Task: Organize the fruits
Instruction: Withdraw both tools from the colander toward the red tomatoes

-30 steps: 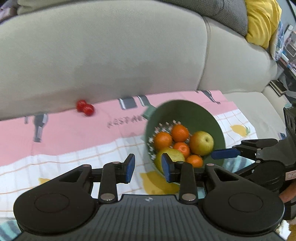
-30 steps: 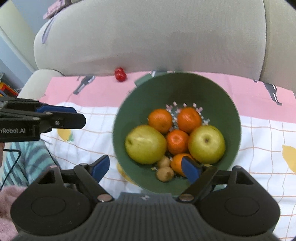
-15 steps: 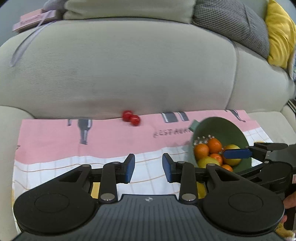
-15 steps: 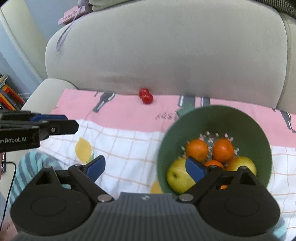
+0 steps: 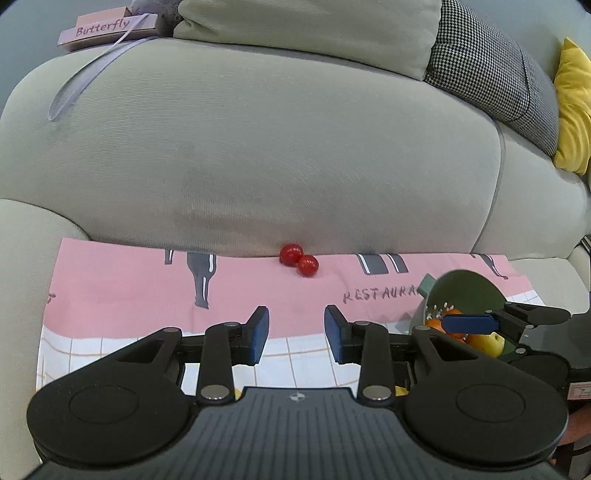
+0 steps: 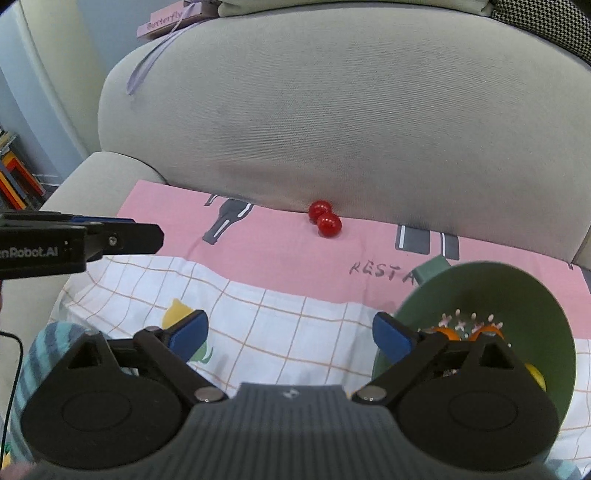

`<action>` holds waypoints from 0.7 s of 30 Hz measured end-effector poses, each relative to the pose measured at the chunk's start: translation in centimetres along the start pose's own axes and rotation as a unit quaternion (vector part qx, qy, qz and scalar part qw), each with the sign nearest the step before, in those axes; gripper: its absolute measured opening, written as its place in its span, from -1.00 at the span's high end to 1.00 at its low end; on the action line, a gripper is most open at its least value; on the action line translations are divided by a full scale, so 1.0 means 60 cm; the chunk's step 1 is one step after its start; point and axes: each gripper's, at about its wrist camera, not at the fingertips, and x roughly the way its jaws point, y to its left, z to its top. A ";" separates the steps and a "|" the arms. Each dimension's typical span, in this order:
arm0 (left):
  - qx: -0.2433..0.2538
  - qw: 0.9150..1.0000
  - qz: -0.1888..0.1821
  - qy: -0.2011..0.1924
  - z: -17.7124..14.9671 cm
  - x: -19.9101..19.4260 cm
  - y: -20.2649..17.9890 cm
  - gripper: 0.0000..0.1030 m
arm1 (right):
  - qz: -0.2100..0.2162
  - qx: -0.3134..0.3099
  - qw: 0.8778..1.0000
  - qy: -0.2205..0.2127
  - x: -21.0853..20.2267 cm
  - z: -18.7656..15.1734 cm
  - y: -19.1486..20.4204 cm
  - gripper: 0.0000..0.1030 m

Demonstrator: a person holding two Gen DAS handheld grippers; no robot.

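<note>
Two small red fruits (image 5: 300,260) lie together on the pink cloth against the sofa back; they also show in the right wrist view (image 6: 325,218). A green colander bowl (image 5: 466,291) with oranges and yellow-green fruit sits at the right, also in the right wrist view (image 6: 517,295). My left gripper (image 5: 296,334) is open and empty, short of the red fruits. My right gripper (image 6: 290,334) is open wide and empty, left of the bowl. The right gripper shows in the left wrist view (image 5: 476,323); the left gripper shows in the right wrist view (image 6: 122,236).
A pink and checked cloth (image 5: 129,288) covers the sofa seat. The grey sofa back (image 5: 277,147) rises right behind the red fruits. A box marked Butterfly (image 5: 107,29) and cushions (image 5: 491,70) lie on top. A sofa arm (image 6: 92,177) stands at the left.
Both grippers have pulled back and swung left, away from the bowl. The red fruits now sit near the middle of both views and the bowl lies at the right edge.
</note>
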 end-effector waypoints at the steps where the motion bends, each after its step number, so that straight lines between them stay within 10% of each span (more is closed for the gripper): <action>1: 0.001 1.000 -0.001 -0.001 0.002 0.003 0.003 0.20 | -0.003 0.000 1.000 -0.001 0.005 0.003 -0.001 -0.80; 21: -0.018 0.999 -0.021 0.027 0.050 0.127 0.055 0.20 | -0.014 0.001 1.000 -0.004 0.125 0.079 -0.019 -0.78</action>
